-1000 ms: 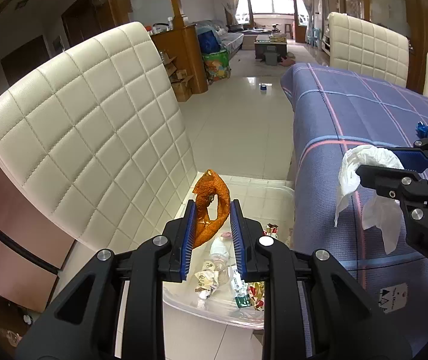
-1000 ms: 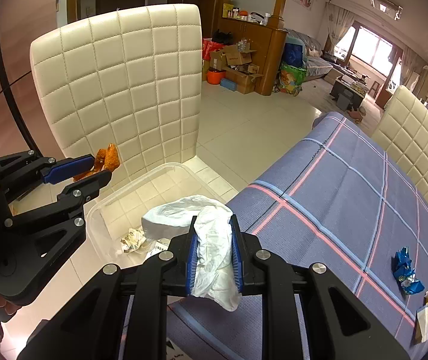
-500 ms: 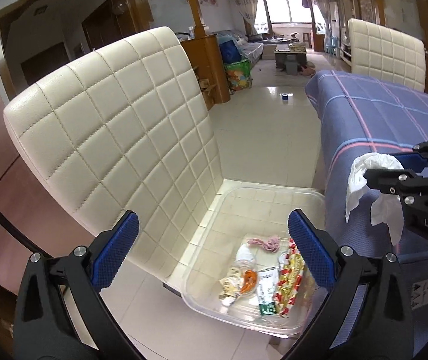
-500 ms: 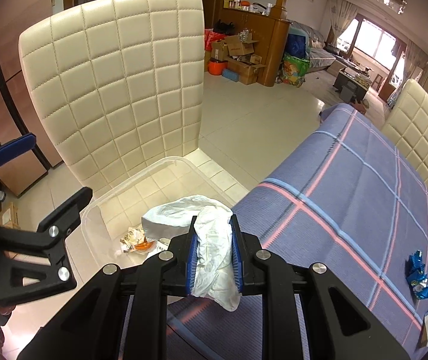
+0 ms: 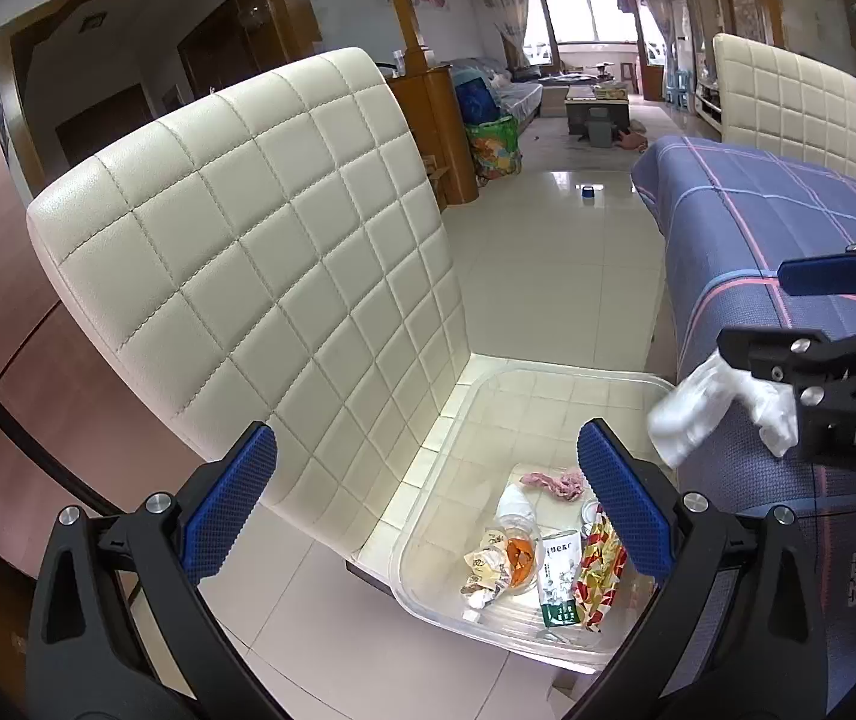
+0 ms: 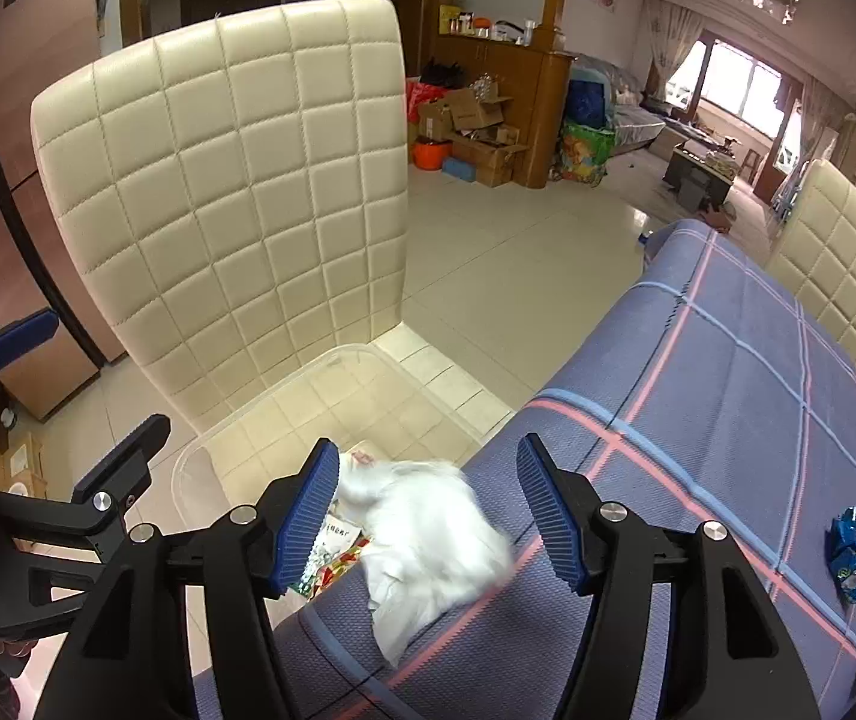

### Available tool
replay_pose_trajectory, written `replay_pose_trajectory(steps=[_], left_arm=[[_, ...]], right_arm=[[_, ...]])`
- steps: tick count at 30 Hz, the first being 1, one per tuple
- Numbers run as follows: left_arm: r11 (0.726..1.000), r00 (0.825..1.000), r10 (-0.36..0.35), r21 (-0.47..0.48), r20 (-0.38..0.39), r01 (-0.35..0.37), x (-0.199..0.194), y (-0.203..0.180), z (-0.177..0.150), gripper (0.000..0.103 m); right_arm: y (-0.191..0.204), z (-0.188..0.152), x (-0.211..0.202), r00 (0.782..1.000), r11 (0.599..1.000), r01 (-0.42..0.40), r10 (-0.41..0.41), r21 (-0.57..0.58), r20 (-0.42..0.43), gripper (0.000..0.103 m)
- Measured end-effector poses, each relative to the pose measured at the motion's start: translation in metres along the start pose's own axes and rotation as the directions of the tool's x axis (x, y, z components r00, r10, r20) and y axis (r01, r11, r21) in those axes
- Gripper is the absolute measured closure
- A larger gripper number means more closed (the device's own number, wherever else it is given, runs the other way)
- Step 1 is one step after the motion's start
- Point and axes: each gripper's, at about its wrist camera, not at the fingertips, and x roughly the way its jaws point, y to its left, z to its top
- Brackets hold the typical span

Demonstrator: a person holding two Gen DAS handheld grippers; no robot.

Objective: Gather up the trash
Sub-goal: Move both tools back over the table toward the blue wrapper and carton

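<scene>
My left gripper (image 5: 422, 444) stands wide open with nothing between its pads, above a clear plastic bin (image 5: 547, 369) on the seat of a cream quilted chair (image 5: 248, 276). Wrappers and an orange peel (image 5: 517, 552) lie in the bin. My right gripper (image 6: 428, 450) hangs over the bin's edge and the table corner, its jaws opening. A crumpled white tissue (image 6: 428, 516) sits blurred between them, loose from the pads and dropping. In the left wrist view the tissue (image 5: 697, 414) shows below the right gripper (image 5: 757, 312).
A table under a blue checked cloth (image 6: 727, 390) runs along the right, touching the bin. A blue wrapper (image 6: 850, 558) and small scraps lie on it near the right edge. Another cream chair (image 6: 841, 258) stands behind the table. Tiled floor stretches beyond.
The left gripper opened and the orange peel fell into the bin. The right gripper's jaws have just parted, and the tissue has slipped down out of their hold.
</scene>
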Motion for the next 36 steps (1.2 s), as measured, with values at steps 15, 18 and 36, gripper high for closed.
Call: replay_pose_trajectory(steps=[15,18,36], left_arm=[[0.995,0.998,-0.039,0.094,0.050,0.035,-0.035,-0.040,0.014,0.004],[0.991,0.996,-0.069,0.115,0.053,0.063,-0.045,-0.055,0.018,0.004],[0.901,0.941,-0.337,0.297,0.020,0.316,-0.090,-0.233,0.055,0.004]], right_arm=[[-0.041,-0.033,-0.034,1.000,0.996,0.016,-0.014,0.086,-0.028,0.043],[-0.054,-0.043,-0.048,1.000,0.994,0.027,-0.025,0.108,-0.017,0.043],[-0.241,-0.162,-0.144,0.966,0.877,0.251,-0.256,0.410,-0.043,0.043]])
